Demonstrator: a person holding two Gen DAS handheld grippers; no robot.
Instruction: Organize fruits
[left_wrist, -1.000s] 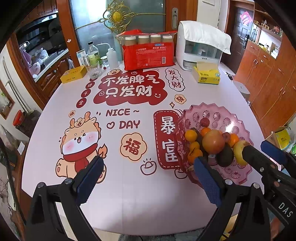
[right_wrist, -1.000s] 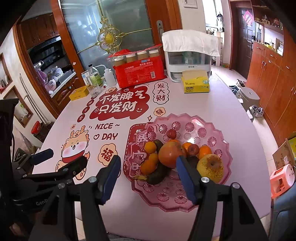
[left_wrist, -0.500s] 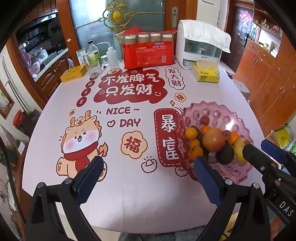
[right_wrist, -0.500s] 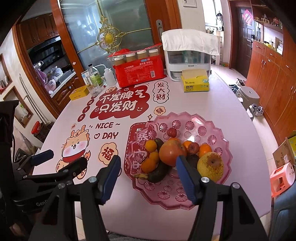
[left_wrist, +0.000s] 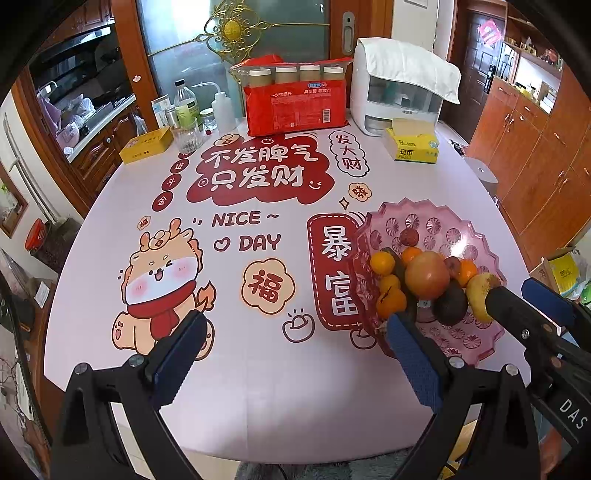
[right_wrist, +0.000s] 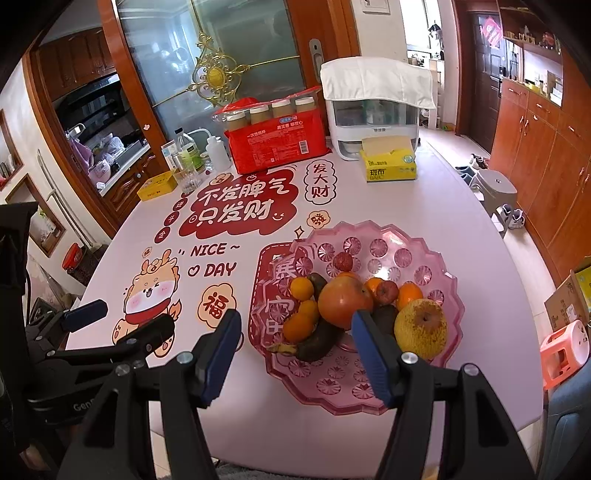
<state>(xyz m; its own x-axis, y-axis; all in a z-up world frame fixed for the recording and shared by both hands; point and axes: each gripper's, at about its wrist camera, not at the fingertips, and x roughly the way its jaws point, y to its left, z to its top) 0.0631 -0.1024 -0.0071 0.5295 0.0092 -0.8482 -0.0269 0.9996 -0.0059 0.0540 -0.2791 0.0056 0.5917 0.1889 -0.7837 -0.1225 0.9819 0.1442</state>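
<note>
Both grippers hang spread and empty over table's near edge — left gripper (left_wrist: 295, 354) over bare cloth, right gripper (right_wrist: 295, 354) facing pink dish (right_wrist: 436, 384) — likely because fruit pile (right_wrist: 345, 301) already sits heaped inside.

Pink rosette-patterned fruit dish (right_wrist: 417, 236)
</note>
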